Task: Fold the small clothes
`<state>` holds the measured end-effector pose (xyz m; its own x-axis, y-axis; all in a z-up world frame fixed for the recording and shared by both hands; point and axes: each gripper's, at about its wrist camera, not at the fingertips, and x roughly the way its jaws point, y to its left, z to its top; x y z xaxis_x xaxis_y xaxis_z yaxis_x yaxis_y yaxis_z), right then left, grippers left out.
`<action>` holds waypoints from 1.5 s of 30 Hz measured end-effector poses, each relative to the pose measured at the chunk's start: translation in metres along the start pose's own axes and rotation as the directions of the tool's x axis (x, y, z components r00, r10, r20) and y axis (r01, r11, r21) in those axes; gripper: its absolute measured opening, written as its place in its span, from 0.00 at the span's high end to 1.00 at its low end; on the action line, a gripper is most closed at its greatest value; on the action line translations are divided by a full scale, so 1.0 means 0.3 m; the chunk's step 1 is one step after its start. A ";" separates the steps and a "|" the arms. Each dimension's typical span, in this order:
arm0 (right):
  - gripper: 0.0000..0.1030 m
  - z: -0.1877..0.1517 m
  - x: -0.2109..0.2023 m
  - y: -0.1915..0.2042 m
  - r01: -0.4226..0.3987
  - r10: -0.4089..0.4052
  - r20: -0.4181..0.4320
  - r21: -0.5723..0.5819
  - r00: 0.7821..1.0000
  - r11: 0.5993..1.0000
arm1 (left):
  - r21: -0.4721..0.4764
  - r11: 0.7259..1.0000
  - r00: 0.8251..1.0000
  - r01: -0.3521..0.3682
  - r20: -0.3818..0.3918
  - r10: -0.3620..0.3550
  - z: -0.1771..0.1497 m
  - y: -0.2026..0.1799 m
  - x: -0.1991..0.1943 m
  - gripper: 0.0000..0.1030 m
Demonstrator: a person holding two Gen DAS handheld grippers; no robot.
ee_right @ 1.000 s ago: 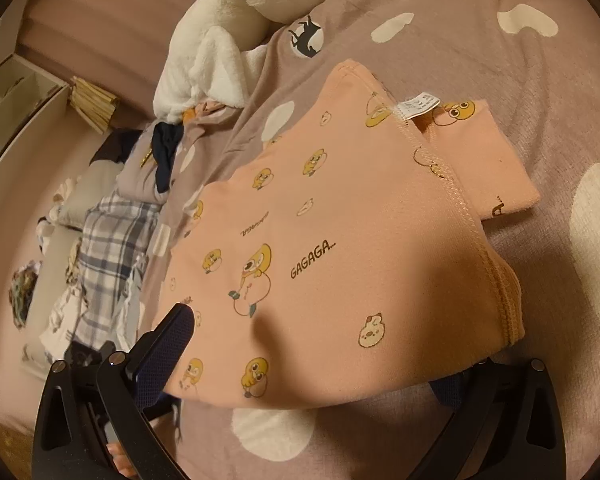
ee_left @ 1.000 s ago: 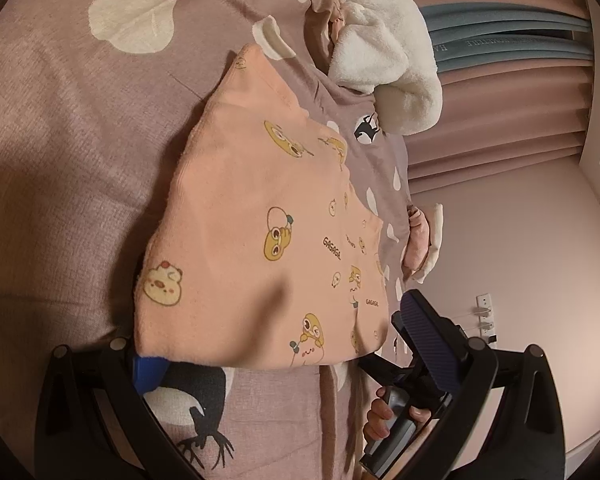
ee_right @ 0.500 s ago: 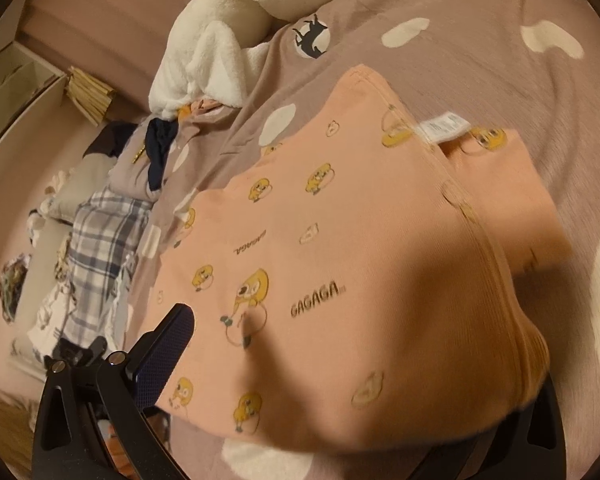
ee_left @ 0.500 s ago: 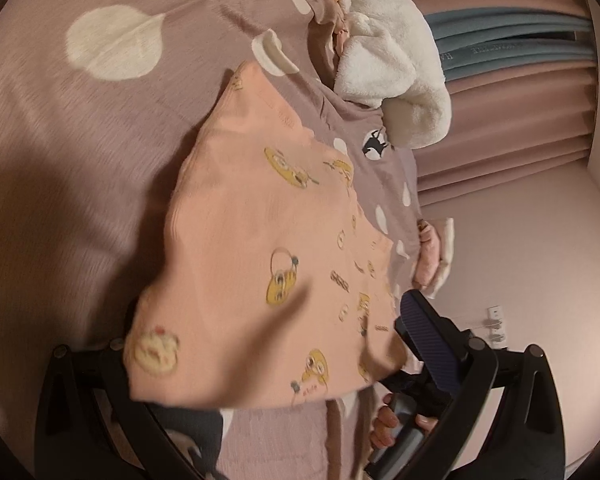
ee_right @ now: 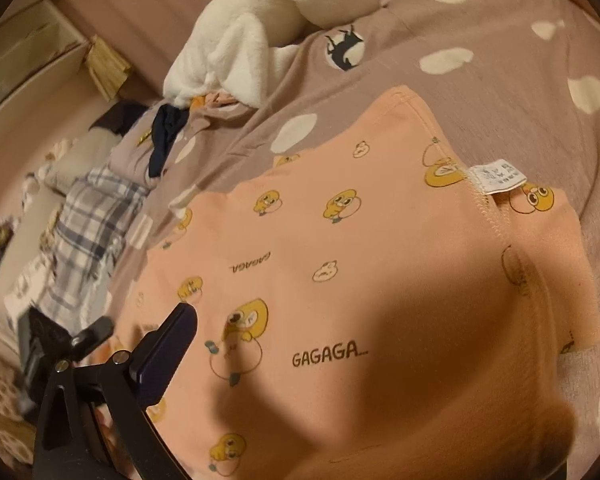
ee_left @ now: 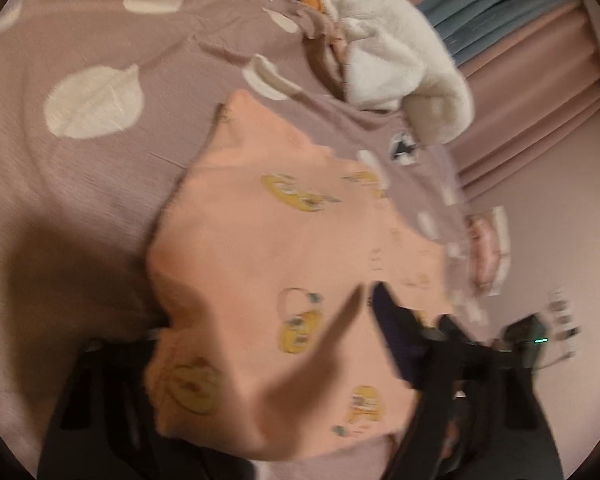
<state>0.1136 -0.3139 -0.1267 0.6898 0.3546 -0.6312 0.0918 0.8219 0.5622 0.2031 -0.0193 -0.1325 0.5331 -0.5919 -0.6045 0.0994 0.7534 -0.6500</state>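
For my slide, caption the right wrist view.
Peach cartoon-print garment draped over the right tongs above a mauve spotted bedspread, white care label showing.

"GAGAGA" printed in dark letters on the peach garment (ee_right: pixel 340 280), again upside down higher on it, small white care label (ee_right: pixel 498 176) at its seam, print too small to read

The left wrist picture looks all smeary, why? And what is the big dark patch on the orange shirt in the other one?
Left wrist view: motion blur smears the shirt and bedspread. Right wrist view: sharp, the GAGAGA print reads clearly on the shirt; the dark patch is a shadow across its near part, probably from the gripper. Both views bulge at the edges from the fisheye lens.
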 end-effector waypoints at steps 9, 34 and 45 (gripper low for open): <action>0.05 0.005 0.003 0.007 0.043 -0.043 0.013 -0.037 0.999 0.998 | 0.035 0.997 0.998 -0.067 0.017 0.066 0.001 0.007 0.015 0.58; 0.90 -0.019 -0.054 -0.074 0.011 -0.016 0.048 0.106 0.999 0.994 | 0.185 0.955 0.971 -0.231 0.114 0.212 -0.077 -0.075 -0.035 0.87; 0.90 -0.023 -0.125 -0.011 0.021 -0.023 0.065 0.019 0.998 1.000 | 0.277 0.923 0.964 -0.265 0.109 0.244 -0.139 -0.167 -0.072 0.90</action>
<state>0.0826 -0.3268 -0.1084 0.7328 0.3063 -0.6076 0.1204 0.8205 0.5588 0.1516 -0.0562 -0.1059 0.6299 -0.3552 -0.6907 0.1833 0.9322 -0.3122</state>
